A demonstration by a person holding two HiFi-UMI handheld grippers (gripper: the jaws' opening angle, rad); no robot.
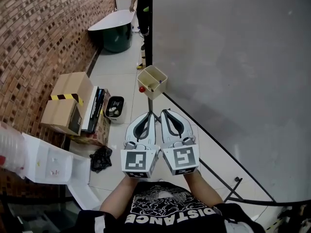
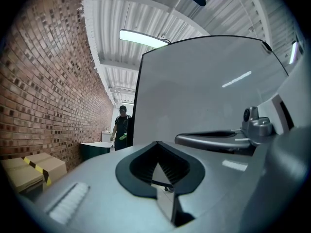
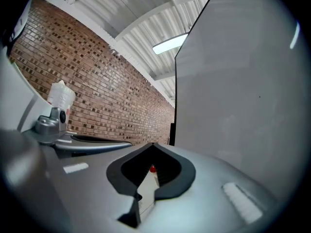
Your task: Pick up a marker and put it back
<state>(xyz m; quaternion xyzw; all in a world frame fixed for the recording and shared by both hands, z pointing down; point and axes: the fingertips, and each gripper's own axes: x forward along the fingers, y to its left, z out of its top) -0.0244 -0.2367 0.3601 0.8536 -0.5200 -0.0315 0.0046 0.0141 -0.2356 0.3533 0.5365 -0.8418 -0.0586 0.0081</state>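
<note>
Head view, read from left to right: a brick wall [image 1: 43, 33] bounds the scene, with cardboard boxes [image 1: 68, 101] and a small black bin [image 1: 114, 108] on the tiled floor [image 1: 121, 67] at its foot. At centre we hold the two grippers side by side, well below the holder and apart from it. The left gripper [image 1: 150, 114] has its jaws drawn fully together, and nothing lies between them; the left gripper view confirms this, showing only the closed tips against a grey board [image 1: 233, 57]. Just above the grippers a cream holder [image 1: 146, 74] with two compartments is fixed at the board's near edge. A small purple end in its right compartment is what we take for the marker [image 1: 159, 81]; a red round object [image 1: 142, 89] sits against the holder's left outer wall, and we cannot tell what it is. The right gripper [image 1: 164, 112] likewise has its jaws closed on nothing, and in the right gripper view the red object shows beyond them. The board fills the right of the picture. A person [image 1: 143, 8] stands far off beside its far edge.
</note>
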